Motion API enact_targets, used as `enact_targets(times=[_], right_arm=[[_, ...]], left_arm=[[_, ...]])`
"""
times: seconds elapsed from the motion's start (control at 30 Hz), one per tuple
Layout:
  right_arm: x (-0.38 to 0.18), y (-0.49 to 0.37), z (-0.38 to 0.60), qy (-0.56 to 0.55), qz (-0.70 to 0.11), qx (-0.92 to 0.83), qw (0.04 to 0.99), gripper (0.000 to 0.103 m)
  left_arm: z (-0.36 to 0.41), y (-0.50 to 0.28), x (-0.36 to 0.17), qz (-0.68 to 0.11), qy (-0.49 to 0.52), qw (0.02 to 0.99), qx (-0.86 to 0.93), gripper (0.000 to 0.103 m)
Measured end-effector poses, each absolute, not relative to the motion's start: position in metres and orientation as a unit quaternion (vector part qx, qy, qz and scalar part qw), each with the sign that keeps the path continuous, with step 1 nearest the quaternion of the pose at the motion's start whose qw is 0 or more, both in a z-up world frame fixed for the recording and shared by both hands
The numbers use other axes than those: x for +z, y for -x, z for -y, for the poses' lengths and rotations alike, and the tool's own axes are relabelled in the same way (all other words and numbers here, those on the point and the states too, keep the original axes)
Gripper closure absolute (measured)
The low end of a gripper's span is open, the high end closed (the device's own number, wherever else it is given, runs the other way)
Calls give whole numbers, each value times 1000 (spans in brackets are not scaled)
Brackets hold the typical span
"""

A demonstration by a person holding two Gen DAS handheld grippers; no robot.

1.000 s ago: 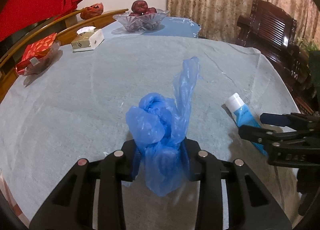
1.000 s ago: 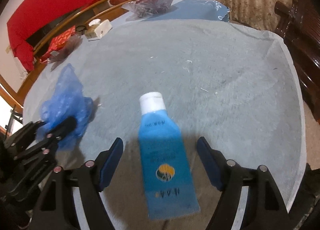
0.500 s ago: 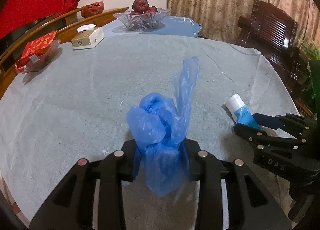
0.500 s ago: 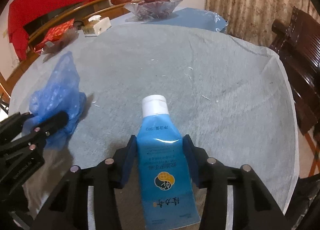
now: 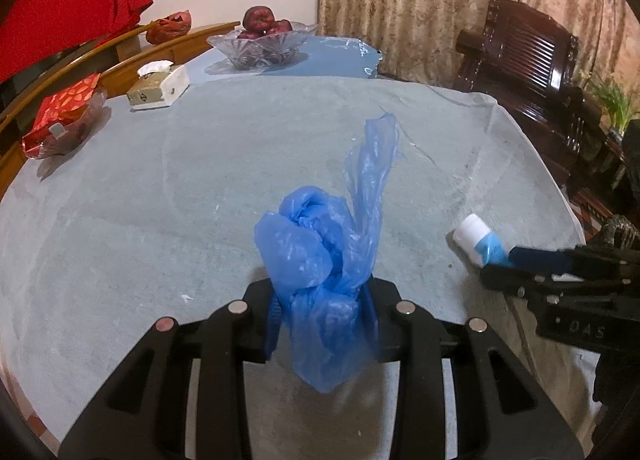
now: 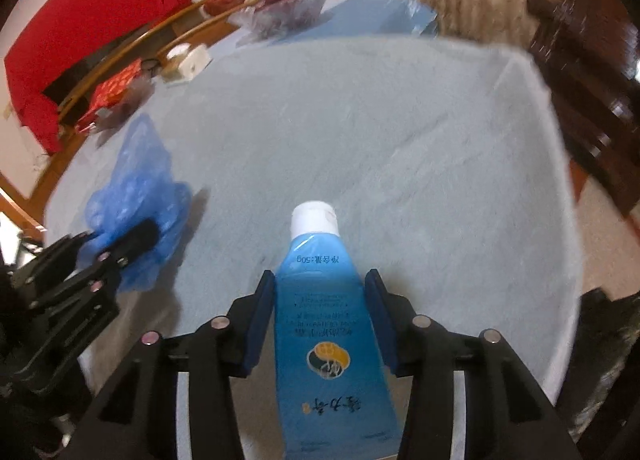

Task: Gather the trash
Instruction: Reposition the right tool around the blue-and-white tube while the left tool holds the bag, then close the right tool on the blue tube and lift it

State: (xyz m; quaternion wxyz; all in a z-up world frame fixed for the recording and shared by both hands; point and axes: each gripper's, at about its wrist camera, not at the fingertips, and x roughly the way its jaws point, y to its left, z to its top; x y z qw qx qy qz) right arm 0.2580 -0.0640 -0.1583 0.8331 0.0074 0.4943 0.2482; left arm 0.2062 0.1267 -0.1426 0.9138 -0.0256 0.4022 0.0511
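Left gripper: clenched on a crumpled blue plastic bag, both pads pressed into its lower bunch; the knotted bulk stands above the fingertips and a twisted tail of film rises up and away from them, ahead of the tool. Right gripper: clamped on a blue tube with a white cap, pads bearing on the two edges of the tube body; the cap points forward, past the fingertips, and the printed flat end runs back toward the camera between the fingers. The two tools sit side by side over a table covered with a grey cloth, the right one just to the right of the left one, with the tube's cap projecting beyond its fingers. Whether bag or tube touches the cloth cannot be determined. Far ahead of both tools, at the table's far edge: a glass bowl of dark red fruit. Ahead and to the left: a tissue box and a red packet in a clear dish. The right wrist view is motion-blurred.
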Motion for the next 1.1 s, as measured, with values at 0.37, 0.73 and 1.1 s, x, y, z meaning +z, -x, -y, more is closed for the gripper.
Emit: enact_targets(times=[0.37, 0.73, 1.1], right_arm=[[-164, -248, 69, 18, -497, 252, 830, 54], [-152, -241, 73, 5, -479, 256, 840, 91], [-140, -239, 56, -11, -477, 273, 836, 90]], left_arm=[[-128, -203, -150, -411, 25, 910, 49, 71], [-129, -204, -150, -411, 26, 910, 50, 71], [-134, -196, -151, -412, 29, 909, 54, 71]])
